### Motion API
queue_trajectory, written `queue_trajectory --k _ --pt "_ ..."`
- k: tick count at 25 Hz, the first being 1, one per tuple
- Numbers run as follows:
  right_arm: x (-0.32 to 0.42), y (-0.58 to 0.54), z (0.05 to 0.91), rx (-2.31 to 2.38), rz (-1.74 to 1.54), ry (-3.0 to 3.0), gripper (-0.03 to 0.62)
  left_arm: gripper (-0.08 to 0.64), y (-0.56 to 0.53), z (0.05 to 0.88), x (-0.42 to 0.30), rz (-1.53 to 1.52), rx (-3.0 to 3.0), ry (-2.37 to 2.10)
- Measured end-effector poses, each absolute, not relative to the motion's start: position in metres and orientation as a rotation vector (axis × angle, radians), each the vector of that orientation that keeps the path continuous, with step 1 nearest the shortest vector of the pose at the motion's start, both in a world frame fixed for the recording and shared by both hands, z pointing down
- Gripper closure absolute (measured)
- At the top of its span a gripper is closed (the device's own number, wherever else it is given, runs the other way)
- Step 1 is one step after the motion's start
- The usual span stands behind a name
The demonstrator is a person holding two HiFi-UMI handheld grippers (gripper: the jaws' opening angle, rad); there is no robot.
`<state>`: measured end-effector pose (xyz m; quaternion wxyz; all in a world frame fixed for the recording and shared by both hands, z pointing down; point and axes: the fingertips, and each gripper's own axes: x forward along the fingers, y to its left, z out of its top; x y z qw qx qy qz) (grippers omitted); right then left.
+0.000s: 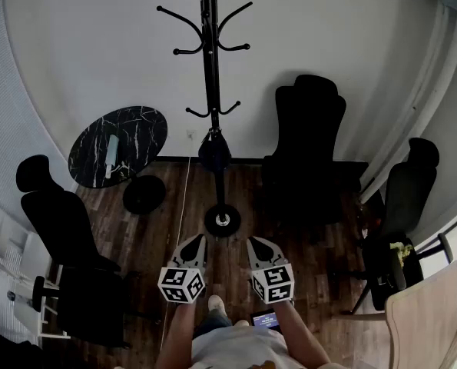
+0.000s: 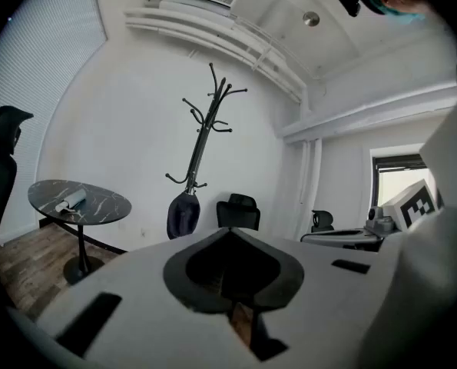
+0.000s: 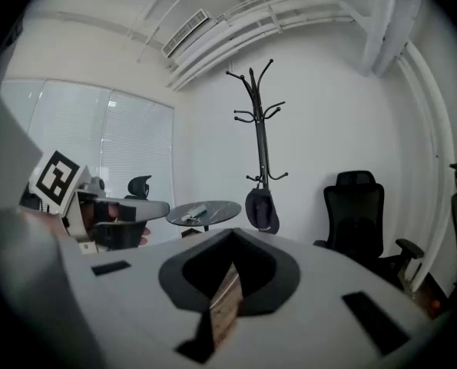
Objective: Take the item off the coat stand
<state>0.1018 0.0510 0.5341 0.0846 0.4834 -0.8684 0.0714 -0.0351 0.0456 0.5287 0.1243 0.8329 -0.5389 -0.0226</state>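
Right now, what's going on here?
A person stands facing the coat stand, holding a tool in each hand. The left tool and right tool are both shut and empty, side by side, short of the stand. The dark item hangs on a low hook, untouched.

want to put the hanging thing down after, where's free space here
The round black marble table is mostly bare around the pale roll. The dark wooden floor is open in front of the black coat stand. Crowded to its right, by black office chairs.
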Motion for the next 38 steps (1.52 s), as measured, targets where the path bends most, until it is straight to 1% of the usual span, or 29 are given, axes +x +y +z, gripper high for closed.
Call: queue_trajectory --k 9,16,25,31,38 --pt "0.111 0.056 0.539 1.46 0.228 -2.551 0.581 0.54 0.055 0.534 -0.025 -0.019 2.43 -1.529" --pt "0.114 0.063 0.537 1.452 0.272 -2.6 0.58 0.54 0.064 0.531 -0.028 -0.051 2.404 -1.557" --pt "0.108 0.057 0.558 1.424 0.306 -2.573 0.58 0.54 0.059 0.553 -0.033 0.01 2.393 -1.547" --pt "0.1 0.028 0.562 1.419 0.262 -2.557 0.581 0.54 0.024 0.56 -0.048 -0.005 2.364 -1.567" --pt "0.1 -0.036 0.571 1.453 0.309 -2.513 0.58 0.54 -0.043 0.566 -0.042 0.033 2.399 -1.504"
